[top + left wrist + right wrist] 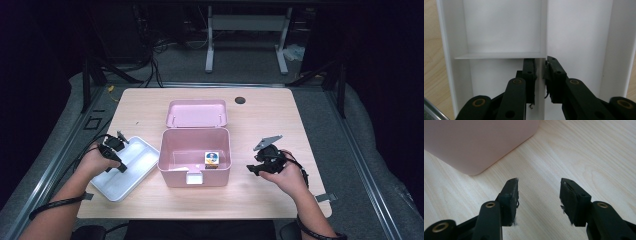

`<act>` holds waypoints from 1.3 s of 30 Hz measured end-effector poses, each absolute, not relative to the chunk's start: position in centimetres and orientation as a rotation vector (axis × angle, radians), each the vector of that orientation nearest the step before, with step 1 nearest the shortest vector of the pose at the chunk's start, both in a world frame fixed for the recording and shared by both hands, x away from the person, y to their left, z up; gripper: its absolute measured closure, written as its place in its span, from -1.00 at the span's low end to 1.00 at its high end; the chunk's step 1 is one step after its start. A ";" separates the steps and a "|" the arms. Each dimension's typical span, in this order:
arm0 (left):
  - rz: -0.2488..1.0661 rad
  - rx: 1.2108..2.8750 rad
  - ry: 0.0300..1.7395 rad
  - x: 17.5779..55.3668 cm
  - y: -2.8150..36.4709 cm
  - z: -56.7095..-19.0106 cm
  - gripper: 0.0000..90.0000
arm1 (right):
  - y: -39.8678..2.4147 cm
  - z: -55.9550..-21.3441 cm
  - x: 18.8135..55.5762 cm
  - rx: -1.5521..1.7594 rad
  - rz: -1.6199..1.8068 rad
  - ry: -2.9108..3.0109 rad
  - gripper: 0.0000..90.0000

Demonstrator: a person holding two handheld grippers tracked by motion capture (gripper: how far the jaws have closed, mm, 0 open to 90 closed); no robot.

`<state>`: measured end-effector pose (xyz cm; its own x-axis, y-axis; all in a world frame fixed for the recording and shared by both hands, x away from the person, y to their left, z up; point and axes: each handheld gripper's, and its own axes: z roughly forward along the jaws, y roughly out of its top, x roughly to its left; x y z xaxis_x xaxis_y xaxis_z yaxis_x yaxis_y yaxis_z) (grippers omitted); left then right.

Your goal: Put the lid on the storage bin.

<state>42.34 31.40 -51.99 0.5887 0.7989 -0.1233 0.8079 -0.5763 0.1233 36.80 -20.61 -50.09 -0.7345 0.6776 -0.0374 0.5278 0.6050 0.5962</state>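
Pale woodgrain table (260,195) bears smooth white tray (131,167).

The high view is looking forward and down from above the person's side, taking in the whole desk (260,107) from well off. The left gripper view is peering very close along its jaws into the white tray (501,32), also lying at the high view's left (142,162). The right gripper view is facing low and near across bare desk (579,150) toward the pink box (474,142), standing mid-desk in the high view (172,172).

You've got a white tray (131,167), pink box (195,150) with pink lid (196,113), black grippers, pale wood-grain table (270,120).
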 end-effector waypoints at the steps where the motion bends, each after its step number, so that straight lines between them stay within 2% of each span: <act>1: -0.085 2.648 1.350 42.4 31.4 -52.1 0.82 | -20.6 -50.1 36.8 0.986 0.834 2.575 0.09; 5: -0.107 2.655 1.351 42.4 31.2 -52.3 0.92 | -20.6 -50.2 36.8 0.984 0.829 2.575 0.08; 16: -0.093 2.710 1.341 42.7 30.9 -52.0 0.97 | -20.6 -50.3 36.8 0.985 0.822 2.579 0.08; 39: -0.057 2.709 1.296 42.3 32.4 -47.2 0.99 | -20.7 -50.4 36.7 1.005 0.832 2.568 0.08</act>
<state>42.26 32.37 -47.19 0.6287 0.7721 -0.0929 0.7772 -0.6200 0.1075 36.72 -20.73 -50.44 -0.7266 0.6863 -0.0323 0.5369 0.5965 0.5967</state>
